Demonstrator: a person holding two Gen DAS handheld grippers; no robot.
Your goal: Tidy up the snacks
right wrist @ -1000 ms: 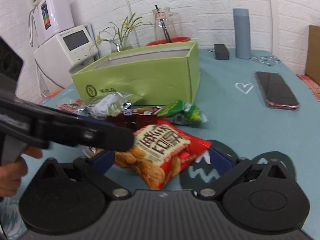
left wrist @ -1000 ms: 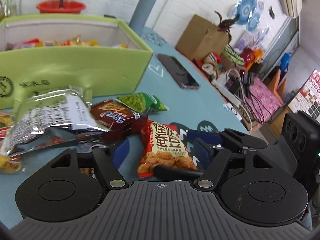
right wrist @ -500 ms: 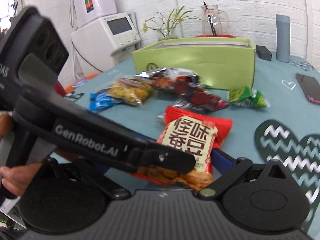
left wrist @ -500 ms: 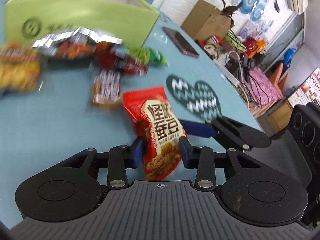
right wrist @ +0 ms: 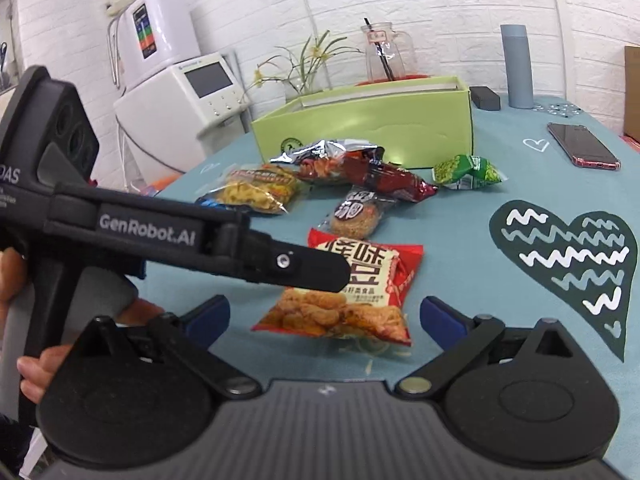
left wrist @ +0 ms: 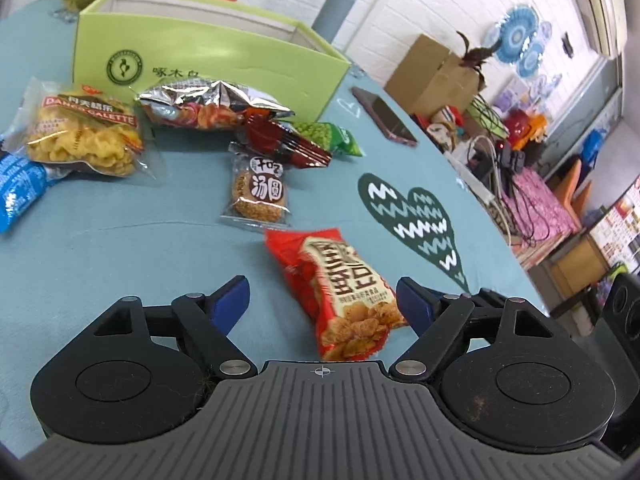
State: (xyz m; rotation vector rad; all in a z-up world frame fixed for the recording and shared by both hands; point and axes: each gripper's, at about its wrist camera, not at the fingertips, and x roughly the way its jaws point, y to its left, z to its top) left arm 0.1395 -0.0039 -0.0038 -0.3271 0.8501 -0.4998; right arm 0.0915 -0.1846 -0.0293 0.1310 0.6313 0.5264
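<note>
So half a second earlier the left claw [left wrist: 322, 300] was pinched on the red snack packet [left wrist: 340, 292], and at this point its jaws were opening, with the packet lying loose between them on the teal surface [left wrist: 120, 248]. The right claw [right wrist: 324, 322] sat wide apart around the same packet, not squeezing it. It'd been dragged well clear of the pile by the green box [left wrist: 208, 56], so boxing it looked like the next step.
</note>
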